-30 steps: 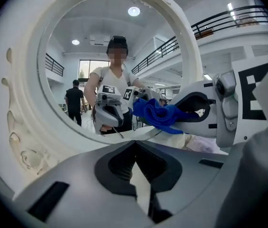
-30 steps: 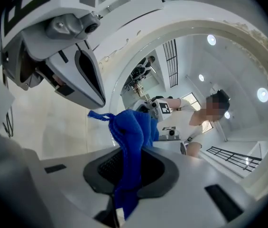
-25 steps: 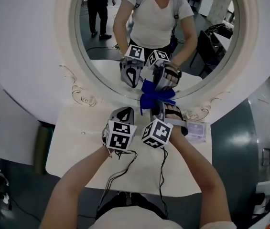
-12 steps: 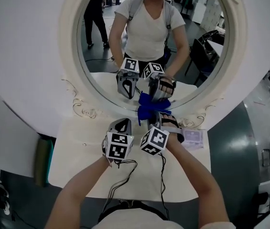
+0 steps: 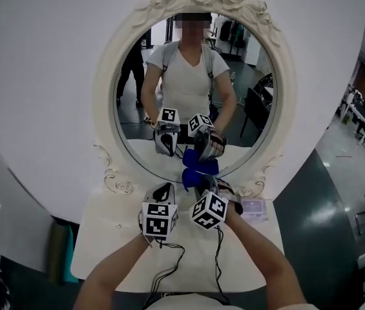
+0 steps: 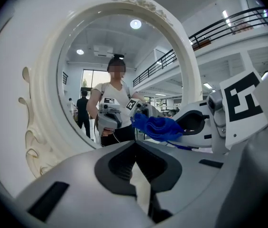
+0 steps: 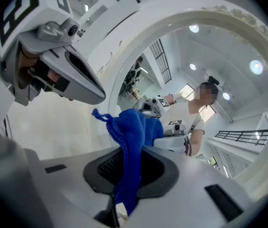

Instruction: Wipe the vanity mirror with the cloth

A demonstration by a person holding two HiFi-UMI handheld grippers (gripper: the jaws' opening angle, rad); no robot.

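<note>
Before one mirror [image 5: 192, 89], one cloth [image 7: 130, 146].

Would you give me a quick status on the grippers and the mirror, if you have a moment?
Left gripper shut, empty. Right gripper shut on blue cloth. Cloth at vanity mirror's lower edge, glass above unobstructed.

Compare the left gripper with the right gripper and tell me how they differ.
The right gripper is clamped on the blue cloth; the left gripper has its jaws together on nothing. The right gripper's cloth reaches the lower edge of the mirror; the left gripper, just to its left, brings nothing to the glass. Both point toward the mirror.
</note>
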